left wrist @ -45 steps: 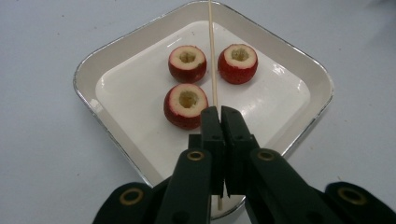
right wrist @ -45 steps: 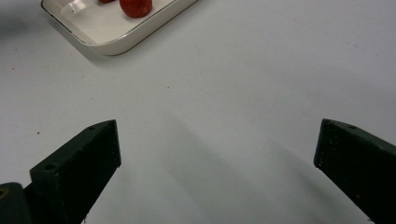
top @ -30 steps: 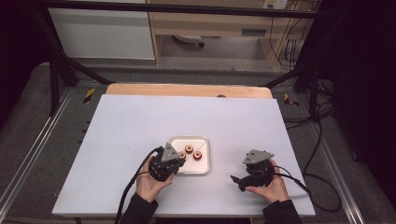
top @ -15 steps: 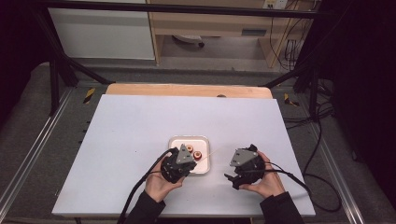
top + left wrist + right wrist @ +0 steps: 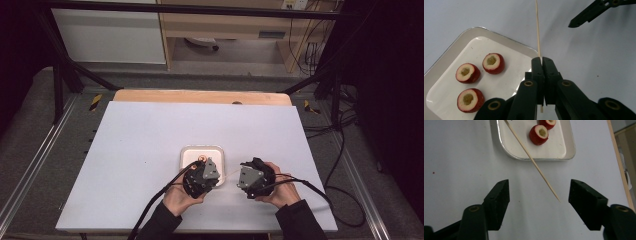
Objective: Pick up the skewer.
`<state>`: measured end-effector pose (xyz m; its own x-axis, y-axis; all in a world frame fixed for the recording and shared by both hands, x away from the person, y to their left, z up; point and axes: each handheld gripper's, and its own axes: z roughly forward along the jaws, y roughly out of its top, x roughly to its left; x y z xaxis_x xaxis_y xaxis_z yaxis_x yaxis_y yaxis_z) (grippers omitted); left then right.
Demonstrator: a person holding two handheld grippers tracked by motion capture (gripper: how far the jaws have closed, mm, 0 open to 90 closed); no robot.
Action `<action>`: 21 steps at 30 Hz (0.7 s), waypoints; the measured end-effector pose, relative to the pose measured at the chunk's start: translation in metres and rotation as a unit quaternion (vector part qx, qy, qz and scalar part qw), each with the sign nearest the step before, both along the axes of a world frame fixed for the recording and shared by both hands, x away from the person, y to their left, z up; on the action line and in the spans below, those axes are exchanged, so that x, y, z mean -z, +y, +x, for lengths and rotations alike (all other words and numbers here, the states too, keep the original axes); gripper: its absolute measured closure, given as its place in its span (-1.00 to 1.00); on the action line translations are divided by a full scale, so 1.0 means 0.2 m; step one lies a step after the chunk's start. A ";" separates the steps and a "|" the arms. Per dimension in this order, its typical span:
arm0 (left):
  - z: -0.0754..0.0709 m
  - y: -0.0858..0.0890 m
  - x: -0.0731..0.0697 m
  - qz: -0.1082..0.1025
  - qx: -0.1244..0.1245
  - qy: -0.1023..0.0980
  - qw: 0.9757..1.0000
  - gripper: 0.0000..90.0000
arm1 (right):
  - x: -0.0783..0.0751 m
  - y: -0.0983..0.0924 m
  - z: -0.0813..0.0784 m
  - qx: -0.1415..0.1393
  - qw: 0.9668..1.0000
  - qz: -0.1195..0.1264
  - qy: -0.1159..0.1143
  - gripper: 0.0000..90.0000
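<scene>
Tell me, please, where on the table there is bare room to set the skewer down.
The white table lies bare left of the tray and beyond it to the wooden strip. It is crowded at the near edge, around the tray and both grippers.

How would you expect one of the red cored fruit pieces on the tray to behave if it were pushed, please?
Each fruit piece looks round-sided, so it would probably roll or slide on the smooth white tray. The hollowed centre suggests it is light and may crush under a hard squeeze. Standing hole-up, it seems fairly stable.
</scene>
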<state>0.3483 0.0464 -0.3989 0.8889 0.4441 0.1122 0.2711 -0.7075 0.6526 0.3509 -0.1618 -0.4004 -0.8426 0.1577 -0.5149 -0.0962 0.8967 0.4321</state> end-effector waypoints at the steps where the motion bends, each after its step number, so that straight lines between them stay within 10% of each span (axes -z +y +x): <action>1: 0.00 0.00 0.00 0.000 0.000 0.000 1.000 0.98 | 0.00 0.00 0.00 -0.009 1.000 -0.008 -0.001 -0.13; 21: -0.03 -0.05 -0.01 0.001 0.039 0.015 0.999 0.98 | 0.06 0.04 -0.01 -0.135 0.983 -0.111 -0.052 0.68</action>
